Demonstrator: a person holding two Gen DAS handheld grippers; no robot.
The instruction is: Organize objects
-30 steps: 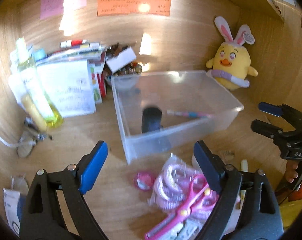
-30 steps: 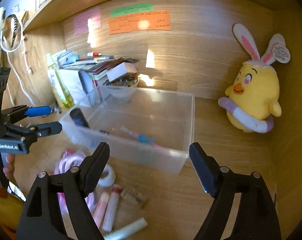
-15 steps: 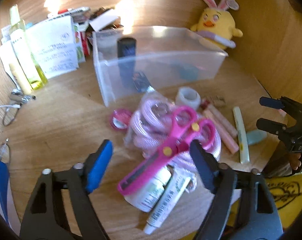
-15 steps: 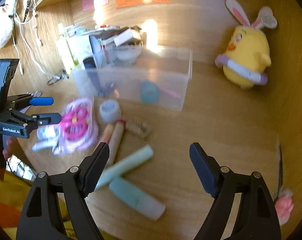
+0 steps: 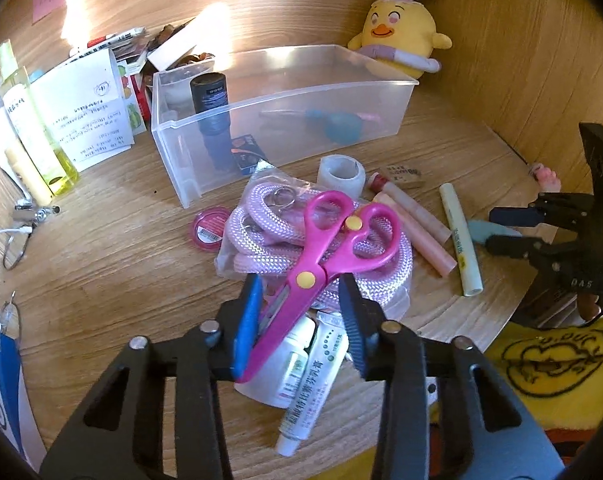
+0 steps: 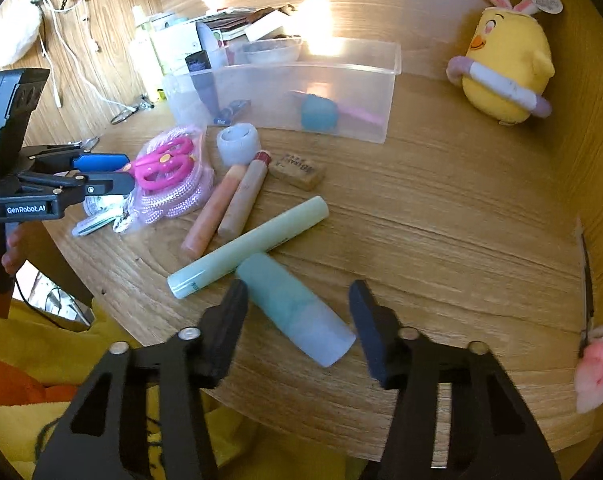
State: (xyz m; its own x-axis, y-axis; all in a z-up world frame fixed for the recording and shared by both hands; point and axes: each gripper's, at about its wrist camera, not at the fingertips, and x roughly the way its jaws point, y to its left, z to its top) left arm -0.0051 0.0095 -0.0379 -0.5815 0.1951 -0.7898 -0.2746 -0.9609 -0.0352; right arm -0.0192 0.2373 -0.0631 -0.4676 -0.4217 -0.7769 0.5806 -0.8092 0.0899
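Pink scissors (image 5: 341, 240) lie on a bagged pink rope (image 5: 261, 240) in front of the clear bin (image 5: 285, 96). My left gripper (image 5: 301, 316) straddles the scissors' blade end, and its jaws are closing. The blue pad is at the blade, but a small gap shows at the other pad. A teal bottle (image 6: 293, 308) lies slantwise between the fingers of my right gripper (image 6: 297, 316). That gripper's jaws are closing too, and I see no firm press on the bottle. A pale green tube (image 6: 249, 244) touches the bottle's far end.
Two peach sticks (image 6: 229, 204), a tape roll (image 6: 237, 142) and a small block (image 6: 297, 168) lie between the two piles. A white bottle (image 5: 293, 360) sits under the scissors. A plush chick (image 6: 505, 68) stands back right, with bottles and papers (image 5: 29, 120) back left. The desk's curved front edge is close below.
Both grippers have come down and back toward the desk's front edge. Each has narrowed its jaws: the left now around the scissors, the right around the teal bottle.
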